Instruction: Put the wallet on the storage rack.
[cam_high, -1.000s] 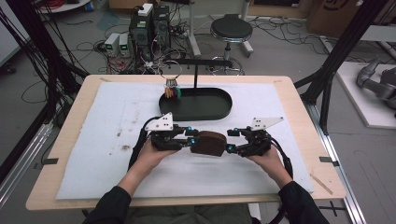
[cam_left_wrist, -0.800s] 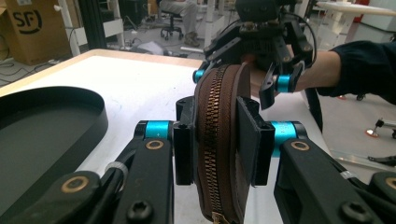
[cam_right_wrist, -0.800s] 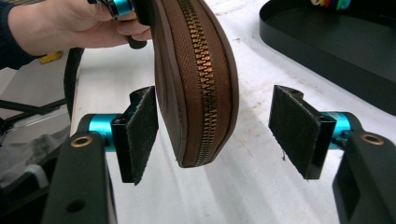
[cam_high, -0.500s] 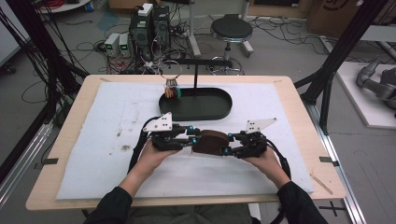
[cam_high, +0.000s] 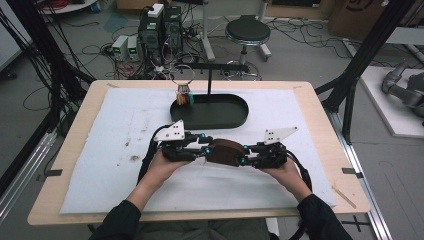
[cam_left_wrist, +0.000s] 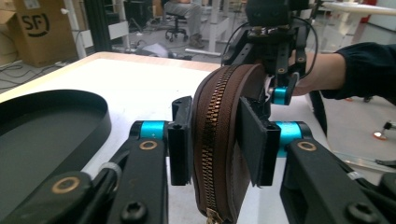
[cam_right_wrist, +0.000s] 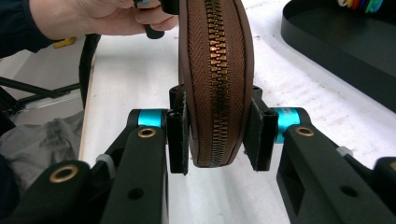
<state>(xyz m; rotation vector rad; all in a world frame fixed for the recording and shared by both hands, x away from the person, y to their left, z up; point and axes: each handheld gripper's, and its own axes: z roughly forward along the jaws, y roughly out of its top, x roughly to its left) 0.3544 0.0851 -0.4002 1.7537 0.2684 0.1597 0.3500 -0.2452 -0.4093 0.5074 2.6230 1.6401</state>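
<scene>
Fingers (cam_left_wrist: 180, 140) of left gripper (cam_high: 200, 148) clamped on 1 end of brown zippered pouch (cam_high: 226, 152), having just eased slightly wider. Fingers (cam_right_wrist: 177, 140) of right gripper (cam_high: 243, 158) just closed in, pressing the opposite end. Pouch held on edge between both, zipper uppermost, above white surface (cam_high: 115, 125), near black tray (cam_high: 210, 111).

floor: grey, cabled (cam_high: 100, 35) | stool (cam_high: 247, 31) | cardboard box (cam_left_wrist: 32, 28)
</scene>
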